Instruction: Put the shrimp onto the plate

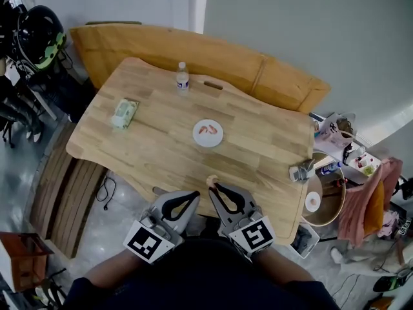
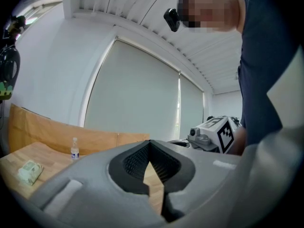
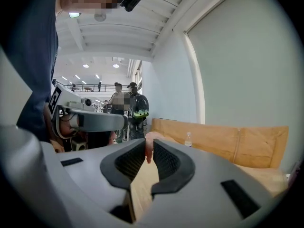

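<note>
Shrimp (image 3: 148, 144) pinched at tips of right gripper (image 1: 213, 185) fingers, left gripper (image 1: 196, 194) fingers closed, empty, plate (image 1: 208, 144) well ahead

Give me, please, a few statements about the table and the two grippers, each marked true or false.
1. The right gripper clamps a shrimp. True.
2. The left gripper holds a shrimp too. False: its jaws are shut on nothing.
3. The white plate is bare. False: plated shrimp already lie on it.
4. The water bottle stands upright on the wooden table. True.
</note>
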